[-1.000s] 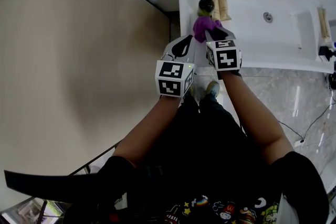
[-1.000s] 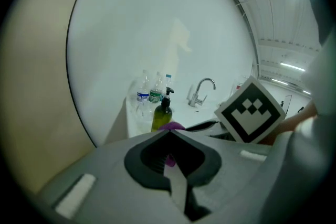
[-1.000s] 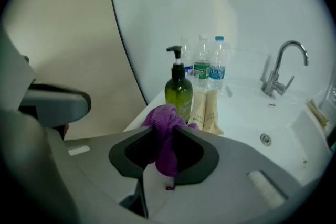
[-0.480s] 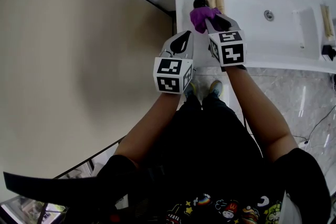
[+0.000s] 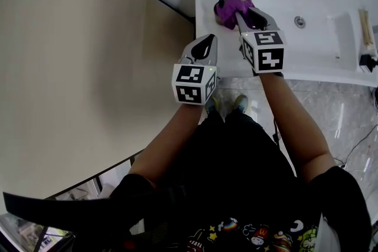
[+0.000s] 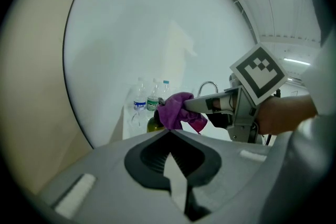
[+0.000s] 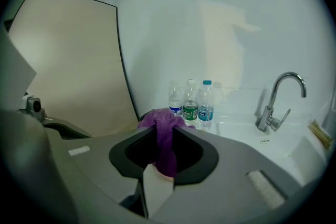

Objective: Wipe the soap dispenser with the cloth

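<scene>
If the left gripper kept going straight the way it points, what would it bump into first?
Most likely the purple cloth, which the right gripper holds over the soap dispenser, straight ahead of the shut left gripper. Depth is unclear, though.

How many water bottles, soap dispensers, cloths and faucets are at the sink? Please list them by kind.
Water bottles: 3
Soap dispenser: 1
Purple cloth: 1
Faucet: 1
Total: 6
</scene>
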Motion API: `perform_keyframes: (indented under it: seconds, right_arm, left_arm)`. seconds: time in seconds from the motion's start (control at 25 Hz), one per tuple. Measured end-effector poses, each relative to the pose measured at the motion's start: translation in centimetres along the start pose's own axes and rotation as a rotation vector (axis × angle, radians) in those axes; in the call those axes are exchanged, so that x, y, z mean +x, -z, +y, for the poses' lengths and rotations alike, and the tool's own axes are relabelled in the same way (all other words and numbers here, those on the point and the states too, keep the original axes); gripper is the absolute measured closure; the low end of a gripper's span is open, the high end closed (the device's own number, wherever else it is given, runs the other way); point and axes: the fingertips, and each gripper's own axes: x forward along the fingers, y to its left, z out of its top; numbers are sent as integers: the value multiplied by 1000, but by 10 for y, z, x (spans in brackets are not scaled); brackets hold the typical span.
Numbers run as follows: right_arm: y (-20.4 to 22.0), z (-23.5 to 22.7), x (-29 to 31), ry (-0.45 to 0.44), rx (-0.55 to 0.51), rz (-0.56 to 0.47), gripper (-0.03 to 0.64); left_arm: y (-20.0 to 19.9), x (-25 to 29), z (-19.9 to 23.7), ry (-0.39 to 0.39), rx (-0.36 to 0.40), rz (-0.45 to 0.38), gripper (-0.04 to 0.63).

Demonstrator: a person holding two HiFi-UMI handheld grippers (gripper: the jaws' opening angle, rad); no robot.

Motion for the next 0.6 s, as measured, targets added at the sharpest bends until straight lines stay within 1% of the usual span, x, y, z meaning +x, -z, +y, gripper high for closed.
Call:
perform_keyframes:
  seconds: [0.16, 0.32, 0.48, 0.6]
  right_arm:
    - [-3, -20, -4, 28, 14, -9, 505]
    - [-21, -34, -10, 40, 10, -48, 505]
    - [-40, -22, -12, 2, -22, -88, 505]
    - [-41, -6, -7, -34, -45, -85, 505]
  left_arm:
    - [-2, -1, -2, -13, -2, -6, 595]
    - [-5, -2, -4, -26, -1, -10, 595]
    - [-9, -3, -6, -32, 1, -23, 595]
    - [-13, -4, -5, -37, 3, -32, 595]
